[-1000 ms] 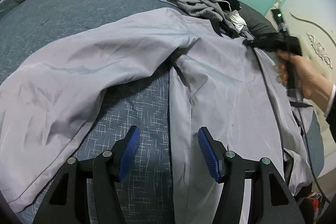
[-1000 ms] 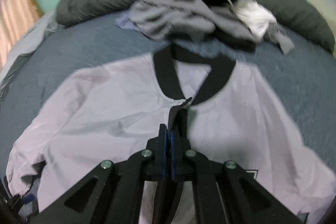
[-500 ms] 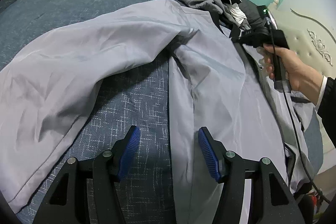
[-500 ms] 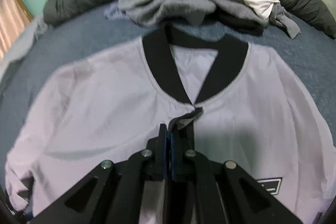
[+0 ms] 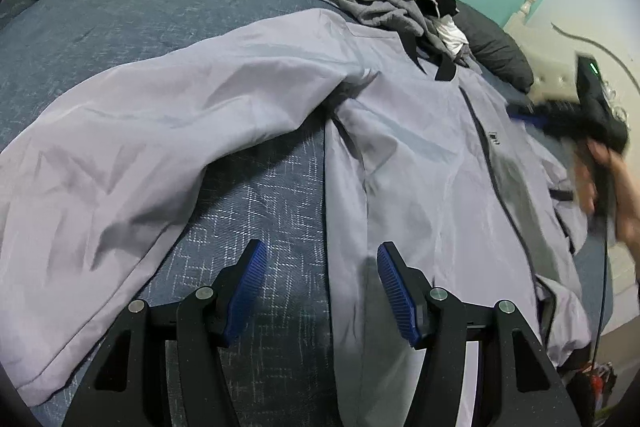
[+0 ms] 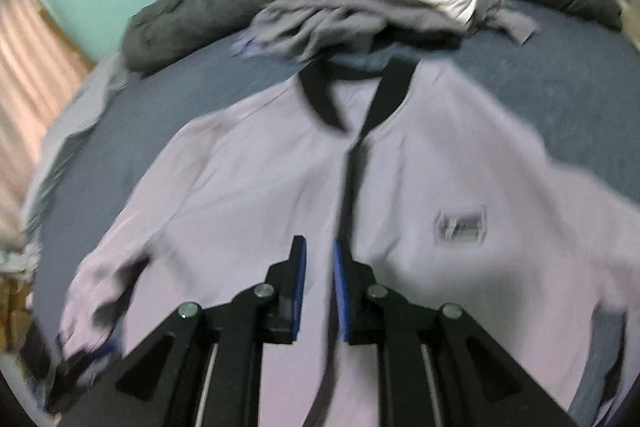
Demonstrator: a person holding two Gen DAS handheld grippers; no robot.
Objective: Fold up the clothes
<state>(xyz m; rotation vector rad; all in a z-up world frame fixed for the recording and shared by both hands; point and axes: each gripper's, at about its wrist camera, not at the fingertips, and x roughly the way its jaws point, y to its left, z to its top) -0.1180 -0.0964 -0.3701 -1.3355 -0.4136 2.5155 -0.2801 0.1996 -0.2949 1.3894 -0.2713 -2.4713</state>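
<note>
On the blue bed [image 5: 120,11], a pale lavender jacket [image 5: 420,163] lies spread front-up, its sleeve [image 5: 140,147] stretched ahead and left of the left gripper [image 5: 320,287], whose fingers stand wide apart and empty above the jacket's side edge. The right gripper [image 6: 320,291] hovers over the zipper [image 6: 352,183], fingers slightly parted, holding nothing. A clothes pile [image 6: 360,3] sits beyond the collar.

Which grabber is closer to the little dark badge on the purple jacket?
Right. The right gripper hovers over the jacket's front, beside the black zipper line, with the small dark rectangular logo patch just ahead. The left gripper sits at the lilac jacket's side edge, farther off.
</note>
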